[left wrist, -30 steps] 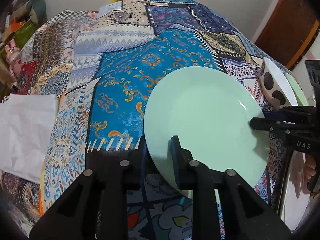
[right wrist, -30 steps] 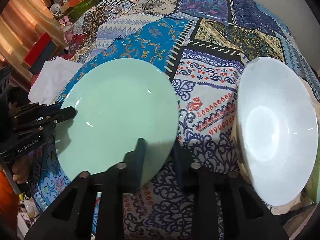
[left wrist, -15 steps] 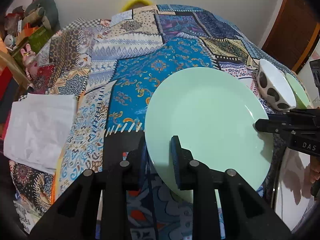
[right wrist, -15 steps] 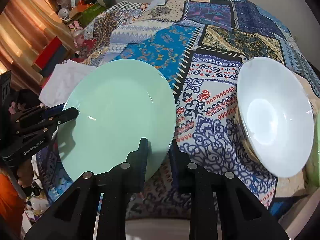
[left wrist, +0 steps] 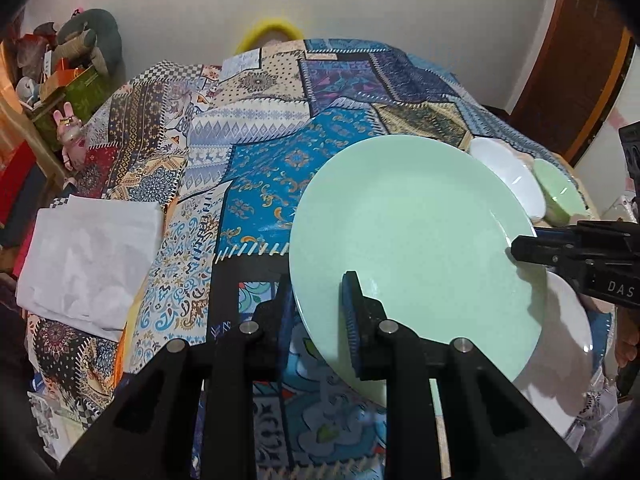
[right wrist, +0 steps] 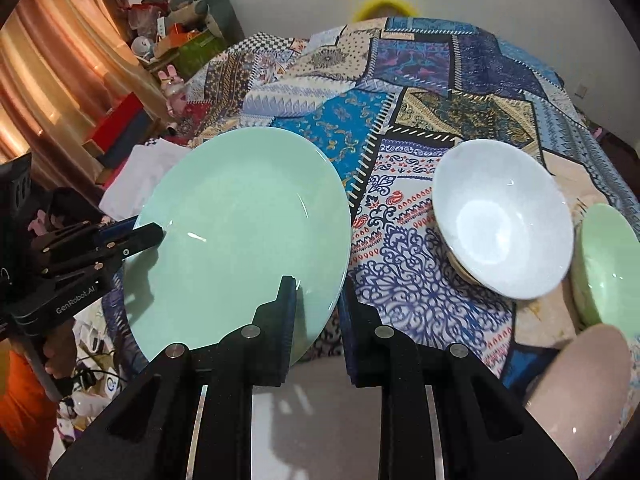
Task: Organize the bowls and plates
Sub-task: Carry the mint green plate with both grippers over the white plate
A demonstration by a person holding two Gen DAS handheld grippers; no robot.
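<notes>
Both claws are clamped on the green plate: the left gripper pinches its near-left rim, the right gripper its right rim, holding it above the patterned cloth.

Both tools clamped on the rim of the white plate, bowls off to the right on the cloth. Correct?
Not quite: the plate is mint green, not white. The right wrist view shows it plainly, with the right tool and the left tool each clamped on its rim. The white bowl and green bowl do sit to the right on the patterned cloth.
</notes>
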